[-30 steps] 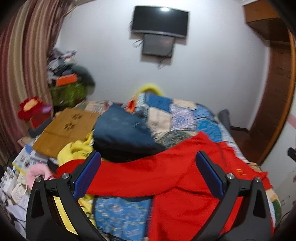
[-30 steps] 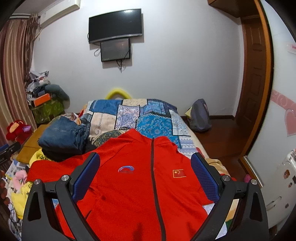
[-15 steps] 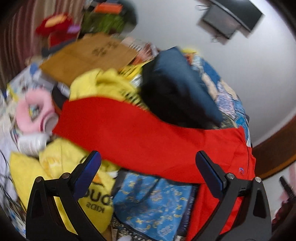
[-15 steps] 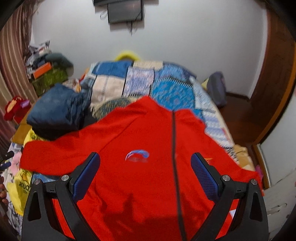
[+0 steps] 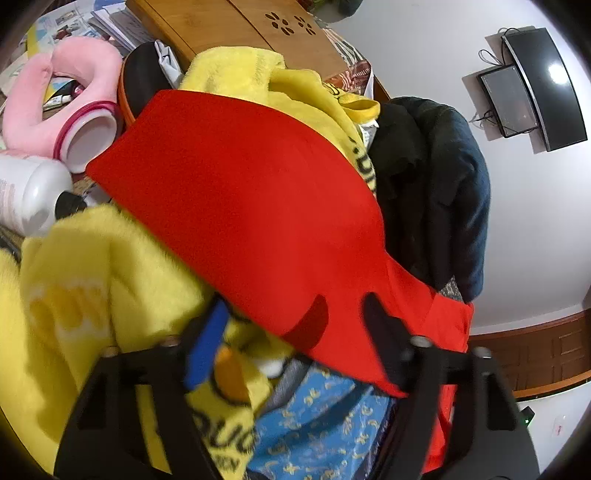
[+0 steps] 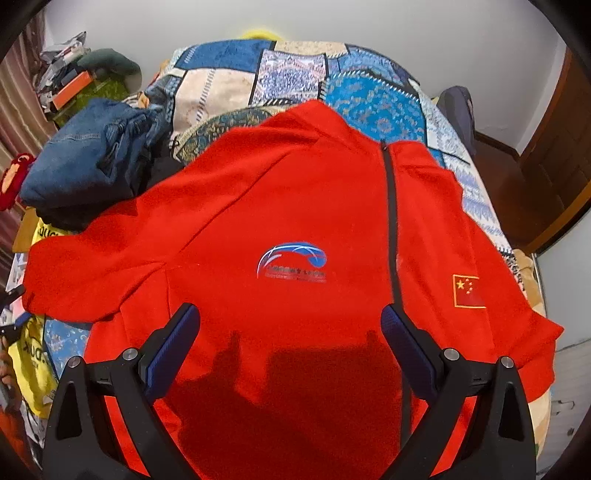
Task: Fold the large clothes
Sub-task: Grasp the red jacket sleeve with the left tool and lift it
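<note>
A large red zip jacket (image 6: 295, 229) lies face up on the bed, with a blue logo and a flag patch on the chest. Its left sleeve (image 5: 240, 192) stretches out over yellow clothes. My left gripper (image 5: 295, 325) is open, low over the sleeve near the armpit, its fingers close to the cloth and blurred. My right gripper (image 6: 291, 332) is open and empty above the jacket's lower chest, casting a shadow on it.
A patchwork quilt (image 6: 258, 81) covers the bed. Folded dark blue jeans (image 6: 88, 155) lie left of the jacket. Yellow fleece clothes (image 5: 92, 280), a pink neck pillow (image 5: 44, 96), a white bottle (image 5: 26, 192) and a wooden board (image 5: 236, 26) crowd the left side.
Both grippers have dropped down toward the jacket. The left one has swung closer over the sleeve, which now fills its view. Both stay open.
</note>
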